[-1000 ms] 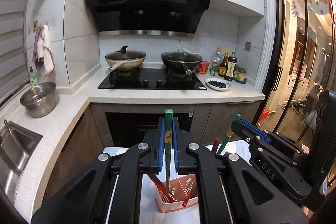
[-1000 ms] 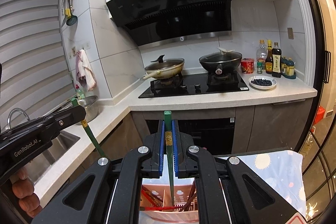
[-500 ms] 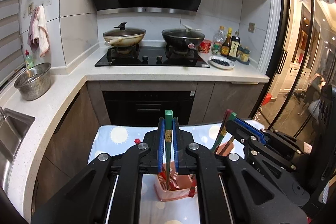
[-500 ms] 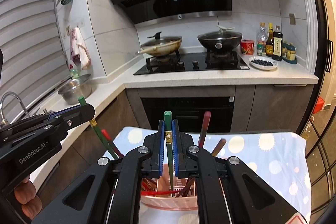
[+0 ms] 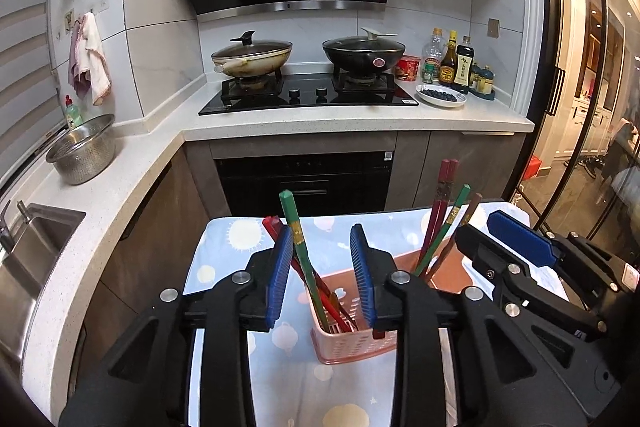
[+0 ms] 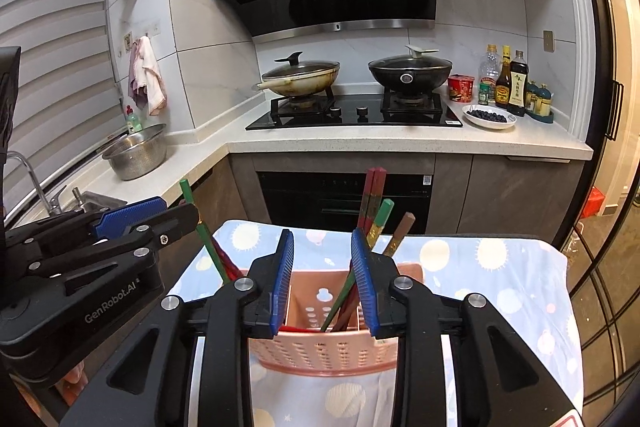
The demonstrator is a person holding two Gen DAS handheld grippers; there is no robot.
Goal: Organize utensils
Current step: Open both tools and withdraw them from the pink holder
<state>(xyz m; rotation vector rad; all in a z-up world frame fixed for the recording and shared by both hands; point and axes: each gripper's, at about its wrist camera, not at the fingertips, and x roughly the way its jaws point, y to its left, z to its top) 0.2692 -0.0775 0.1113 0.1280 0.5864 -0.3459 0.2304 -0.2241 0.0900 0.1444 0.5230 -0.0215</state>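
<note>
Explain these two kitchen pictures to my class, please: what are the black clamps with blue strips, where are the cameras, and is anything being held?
There is no robot here. A person carries a hand-held two-finger gripper in each hand, and a camera on each looks forward along its fingers. One picture comes from the left gripper, the other from the right gripper; each also shows its partner at the side. The blue strips are the gripping pads. Below them, a pink utensil basket stands on a sun-patterned cloth and holds chopsticks. Both grippers' jaws are opening: one green chopstick leans against the left gripper's pad, the other green chopstick stands by the right gripper's, and neither is clamped.
</note>
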